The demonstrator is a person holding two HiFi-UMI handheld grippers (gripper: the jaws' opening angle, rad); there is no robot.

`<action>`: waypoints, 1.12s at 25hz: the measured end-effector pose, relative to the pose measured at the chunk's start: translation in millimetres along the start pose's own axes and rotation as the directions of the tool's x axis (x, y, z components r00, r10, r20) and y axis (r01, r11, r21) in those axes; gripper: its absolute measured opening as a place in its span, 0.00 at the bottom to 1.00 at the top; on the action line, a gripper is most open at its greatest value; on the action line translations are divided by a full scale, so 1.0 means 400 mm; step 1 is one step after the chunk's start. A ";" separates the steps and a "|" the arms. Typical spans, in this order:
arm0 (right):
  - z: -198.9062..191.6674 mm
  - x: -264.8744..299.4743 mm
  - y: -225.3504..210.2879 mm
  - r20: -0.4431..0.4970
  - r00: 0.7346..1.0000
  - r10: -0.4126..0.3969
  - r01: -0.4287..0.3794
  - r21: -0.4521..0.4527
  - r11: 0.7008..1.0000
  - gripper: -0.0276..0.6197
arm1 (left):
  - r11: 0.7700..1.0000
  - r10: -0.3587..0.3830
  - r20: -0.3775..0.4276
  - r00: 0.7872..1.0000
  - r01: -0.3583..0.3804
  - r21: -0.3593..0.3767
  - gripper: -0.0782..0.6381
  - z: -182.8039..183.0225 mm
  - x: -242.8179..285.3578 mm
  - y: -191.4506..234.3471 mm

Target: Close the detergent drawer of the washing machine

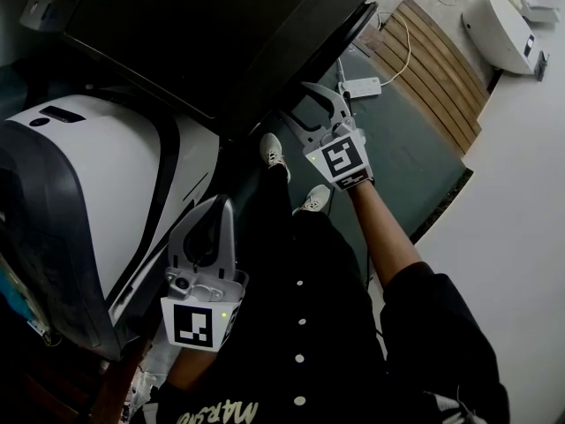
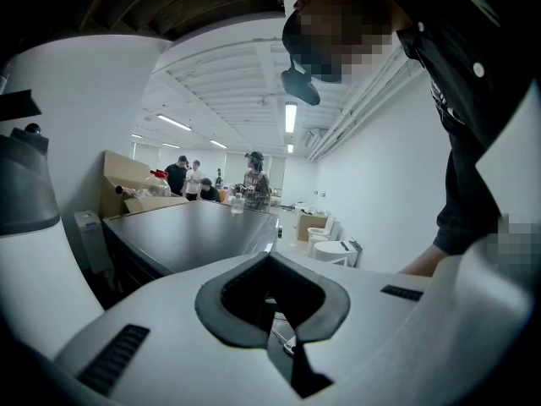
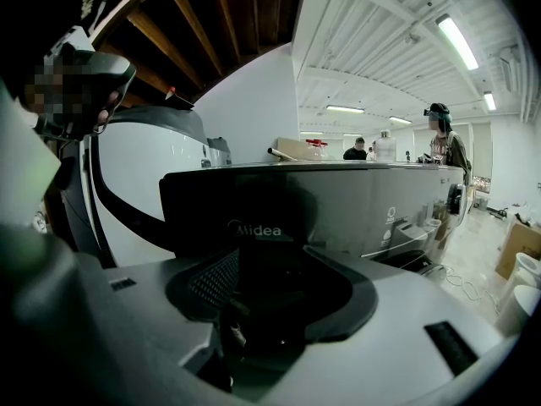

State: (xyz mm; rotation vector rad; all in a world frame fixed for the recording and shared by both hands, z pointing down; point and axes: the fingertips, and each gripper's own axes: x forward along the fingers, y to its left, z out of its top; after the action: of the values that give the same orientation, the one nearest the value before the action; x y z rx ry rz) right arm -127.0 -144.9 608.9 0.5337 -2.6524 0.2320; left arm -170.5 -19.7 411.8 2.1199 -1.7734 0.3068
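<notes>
The washing machine (image 1: 221, 34) is dark and fills the top of the head view. Its front panel (image 3: 380, 201) spreads across the right gripper view. The detergent drawer front (image 3: 254, 218) is a dark panel marked Midea, right ahead of my right gripper (image 3: 262, 252). That gripper (image 1: 296, 102) is open, its tips up against the machine's front edge. How far out the drawer stands cannot be made out. My left gripper (image 1: 222, 203) hangs lower left beside a white appliance (image 1: 97, 166). It is shut and empty (image 2: 269, 259), pointing over the machine's dark top (image 2: 194, 231).
My own shoes (image 1: 275, 153) stand on a green mat (image 1: 397, 157) before the machine. A power strip (image 1: 362, 87) and cable lie by wooden slats (image 1: 433, 60). A white fixture (image 1: 503, 29) sits far right. Several people (image 2: 182, 176) stand in the background.
</notes>
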 end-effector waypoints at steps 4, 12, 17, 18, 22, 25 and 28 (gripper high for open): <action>0.002 0.005 0.001 0.002 1.000 -0.001 0.001 0.004 1.000 0.42 | 1.000 -0.001 -0.024 1.000 0.001 -0.016 0.13 -0.012 0.000 -0.004; 0.004 0.008 0.001 0.005 1.000 0.002 -0.002 0.000 1.000 0.42 | 1.000 -0.003 -0.025 1.000 0.003 -0.015 0.13 -0.009 0.009 -0.008; 0.005 0.011 0.001 0.006 1.000 -0.002 0.002 0.000 1.000 0.42 | 1.000 -0.005 -0.028 1.000 0.005 -0.015 0.13 -0.009 0.014 -0.010; 0.006 0.014 0.001 0.004 1.000 -0.001 0.001 -0.001 1.000 0.42 | 1.000 -0.006 -0.029 1.000 0.006 -0.014 0.13 -0.010 0.015 -0.010; 0.009 0.017 -0.002 -0.002 1.000 0.005 -0.005 -0.009 1.000 0.42 | 1.000 -0.008 -0.027 1.000 0.008 -0.014 0.13 -0.005 0.020 -0.012; 0.007 0.017 0.002 -0.006 1.000 -0.002 0.002 -0.012 1.000 0.42 | 1.000 -0.013 -0.004 1.000 0.013 0.006 0.13 0.008 0.021 -0.008; 0.008 0.017 0.002 -0.006 1.000 -0.002 0.002 -0.013 1.000 0.42 | 1.000 -0.015 0.016 1.000 0.014 0.014 0.13 0.022 0.025 -0.007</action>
State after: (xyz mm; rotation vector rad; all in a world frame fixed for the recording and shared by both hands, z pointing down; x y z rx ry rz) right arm -134.0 -147.3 609.1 0.5303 -2.6459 0.2155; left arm -166.4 -31.7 407.3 2.1492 -1.7686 0.2999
